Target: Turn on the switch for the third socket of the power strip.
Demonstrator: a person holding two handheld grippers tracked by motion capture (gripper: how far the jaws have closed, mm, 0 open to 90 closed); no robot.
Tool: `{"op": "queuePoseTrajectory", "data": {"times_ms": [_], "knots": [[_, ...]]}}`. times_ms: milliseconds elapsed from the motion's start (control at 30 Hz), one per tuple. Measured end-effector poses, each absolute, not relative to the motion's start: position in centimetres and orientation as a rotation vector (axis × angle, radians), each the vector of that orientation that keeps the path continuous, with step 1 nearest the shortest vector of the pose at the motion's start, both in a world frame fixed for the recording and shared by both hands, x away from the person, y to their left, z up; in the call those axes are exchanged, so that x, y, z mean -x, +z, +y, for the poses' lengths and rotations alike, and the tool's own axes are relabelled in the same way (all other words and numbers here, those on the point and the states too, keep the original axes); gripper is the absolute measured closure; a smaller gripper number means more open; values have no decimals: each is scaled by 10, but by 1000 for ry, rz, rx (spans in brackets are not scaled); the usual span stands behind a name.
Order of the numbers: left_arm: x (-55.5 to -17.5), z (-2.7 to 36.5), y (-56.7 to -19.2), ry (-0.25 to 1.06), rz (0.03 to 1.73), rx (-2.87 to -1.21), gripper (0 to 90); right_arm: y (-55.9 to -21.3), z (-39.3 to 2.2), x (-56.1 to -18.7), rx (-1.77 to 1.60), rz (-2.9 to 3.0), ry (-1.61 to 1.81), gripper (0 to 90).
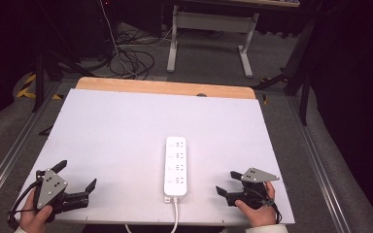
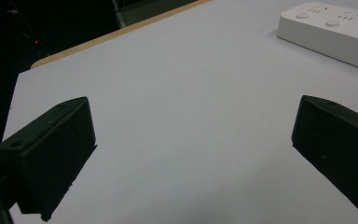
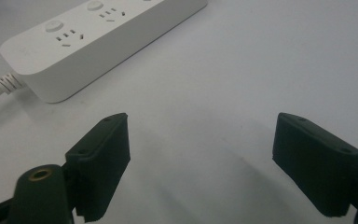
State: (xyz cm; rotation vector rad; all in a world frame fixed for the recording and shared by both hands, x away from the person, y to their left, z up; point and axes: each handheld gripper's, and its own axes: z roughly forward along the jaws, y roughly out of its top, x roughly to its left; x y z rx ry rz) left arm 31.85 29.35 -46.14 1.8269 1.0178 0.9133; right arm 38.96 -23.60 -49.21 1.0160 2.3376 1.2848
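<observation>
At the table's near edge, both grippers' fingers gape empty beside the power strip [image 1: 175, 165], its cord apparently cut off.

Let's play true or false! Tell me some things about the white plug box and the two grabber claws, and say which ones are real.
1. The power strip lies between the left gripper and the right gripper. True.
2. The right gripper is clamped on the power strip. False: its jaws stand open, apart from the strip.
3. The left gripper is open and holds nothing. True.
4. A plug is stuck in one of the strip's sockets. False: the sockets are bare.
5. The strip's cord runs toward the person's side. True.
</observation>
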Motion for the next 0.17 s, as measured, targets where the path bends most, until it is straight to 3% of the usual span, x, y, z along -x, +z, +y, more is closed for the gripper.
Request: {"op": "queuePoseTrajectory", "data": {"times_ms": [167], "knots": [[-319, 295, -461, 908, 1029, -1814, 0, -490, -237, -388, -996, 2313, 1293, 193]]}}
